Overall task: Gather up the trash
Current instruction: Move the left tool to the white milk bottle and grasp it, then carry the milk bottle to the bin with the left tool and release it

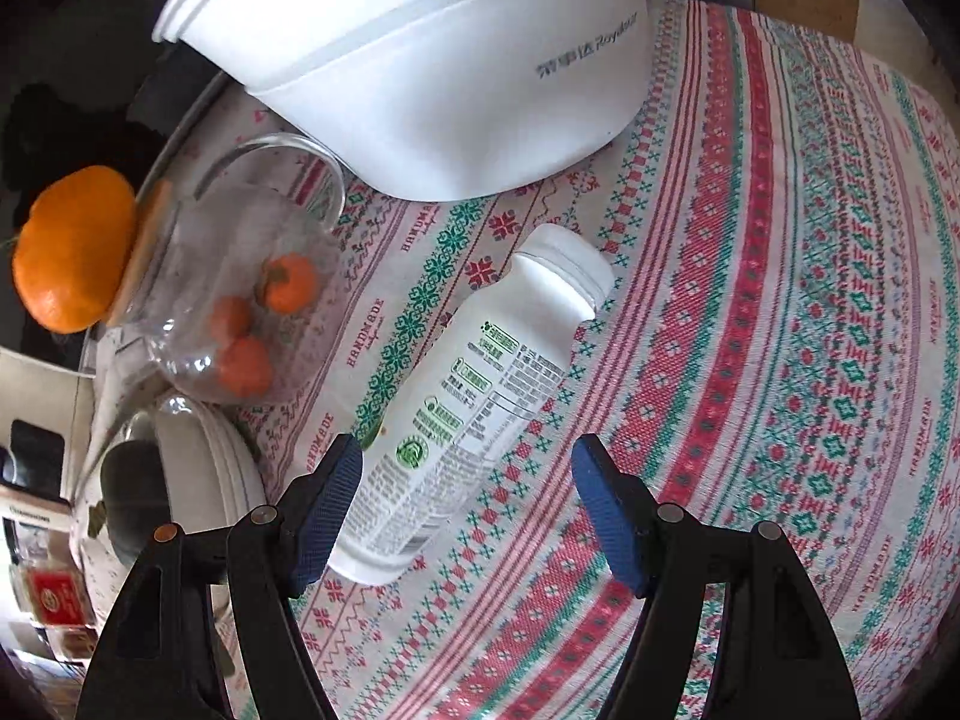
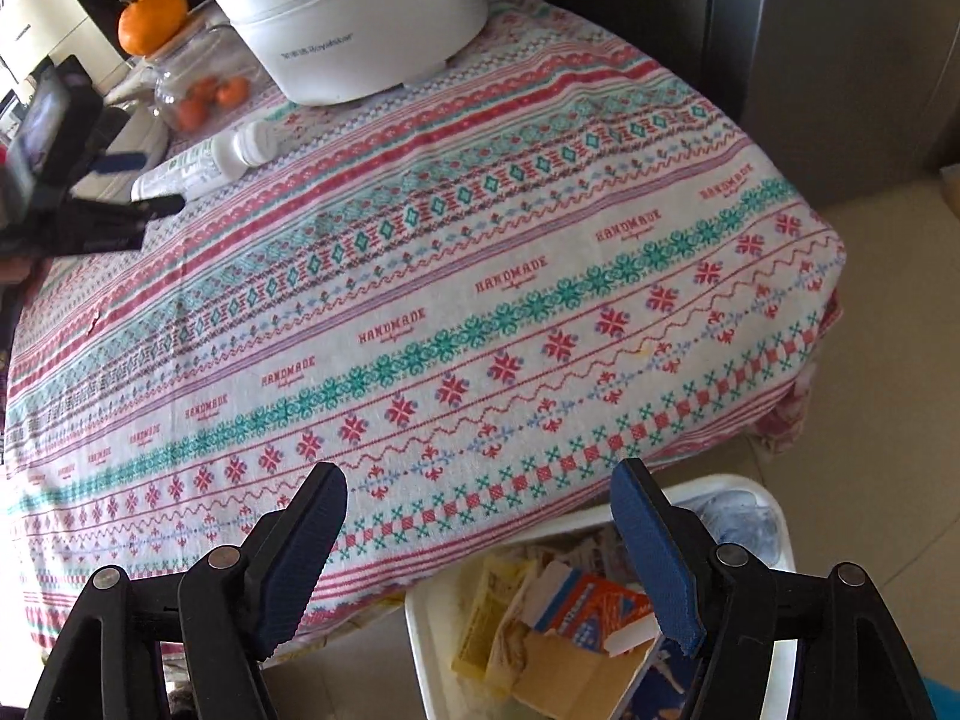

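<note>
Below, a bench [image 2: 540,276] draped in a red, green and white patterned cloth lettered "HANDMADE" fills both views, with a large white cooking pot [image 1: 420,72] standing at its far side. Just off the bench's near edge, a white bin [image 2: 600,630] on the floor holds torn card, yellow wrappers and an orange-and-blue packet. Beside the pot stands a clear glass jar [image 1: 240,294] containing small orange fruits, with a larger orange [image 1: 72,246] resting on its wooden lid. A white plastic bottle [image 1: 474,396] with a green-printed label lies on its side on the cloth, cap end toward the pot. The left gripper [image 1: 468,462] hangs over the bottle's base end with its fingers [image 1: 327,510] spread wide; the bottle's base lies between them, close to the left-hand pad in that view, though contact cannot be told. The right gripper [image 2: 480,486] hovers over the bench's near edge and the bin, its fingers [image 2: 657,558] parted and holding nothing.
</note>
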The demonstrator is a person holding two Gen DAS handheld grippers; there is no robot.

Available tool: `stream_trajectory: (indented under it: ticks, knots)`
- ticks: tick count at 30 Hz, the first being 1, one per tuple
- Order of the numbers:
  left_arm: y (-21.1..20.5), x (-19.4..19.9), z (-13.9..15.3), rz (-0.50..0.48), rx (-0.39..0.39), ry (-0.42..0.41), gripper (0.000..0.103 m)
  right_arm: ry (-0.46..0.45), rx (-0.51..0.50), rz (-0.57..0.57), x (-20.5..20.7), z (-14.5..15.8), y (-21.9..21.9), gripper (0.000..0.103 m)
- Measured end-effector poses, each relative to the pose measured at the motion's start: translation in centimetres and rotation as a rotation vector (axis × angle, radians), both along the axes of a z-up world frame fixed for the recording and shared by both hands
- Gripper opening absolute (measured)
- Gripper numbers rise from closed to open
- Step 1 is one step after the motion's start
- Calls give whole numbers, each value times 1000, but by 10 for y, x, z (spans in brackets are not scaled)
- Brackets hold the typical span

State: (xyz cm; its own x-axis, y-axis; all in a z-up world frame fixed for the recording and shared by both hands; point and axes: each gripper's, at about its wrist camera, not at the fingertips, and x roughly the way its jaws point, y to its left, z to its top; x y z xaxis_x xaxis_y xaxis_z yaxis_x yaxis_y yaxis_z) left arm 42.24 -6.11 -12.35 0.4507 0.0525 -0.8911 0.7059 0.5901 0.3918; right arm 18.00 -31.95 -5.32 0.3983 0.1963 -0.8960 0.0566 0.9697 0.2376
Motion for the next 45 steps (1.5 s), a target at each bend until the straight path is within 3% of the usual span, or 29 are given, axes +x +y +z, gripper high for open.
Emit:
stream_trajectory:
  ticks: [4, 7, 12, 18, 20, 25, 34, 38, 45]
  knots:
    - [-5, 20, -16, 7, 48, 38, 74, 12, -12, -28, 4, -2, -12, 77]
    - [-3, 25, -22, 56, 40, 33, 74, 17, 7, -53, 6, -3, -19, 77]
    - [16, 26, -18, 237, -128, 127, 53, 48, 66, -68, 5, -9, -22, 77]
    - [24, -18, -14, 334, -267, 173, 51, 28, 88, -97, -2, -2, -26, 77]
    - [20, -40, -7, 323, -295, 161, 51, 12, 66, -107, -5, 2, -28, 77]
    - [5, -109, 22, 288, -466, 190, 51, -14, 83, -149, -17, 10, -40, 77]
    - [-88, -259, 45, 111, -636, 286, 51, -80, 131, -195, -54, 32, -60, 77]
    - [-124, -295, 34, 81, -664, 299, 51, -109, 125, -220, -68, 39, -68, 77]
    - [-160, -321, 4, 52, -662, 298, 52, -126, 135, -279, -92, 39, -90, 78]
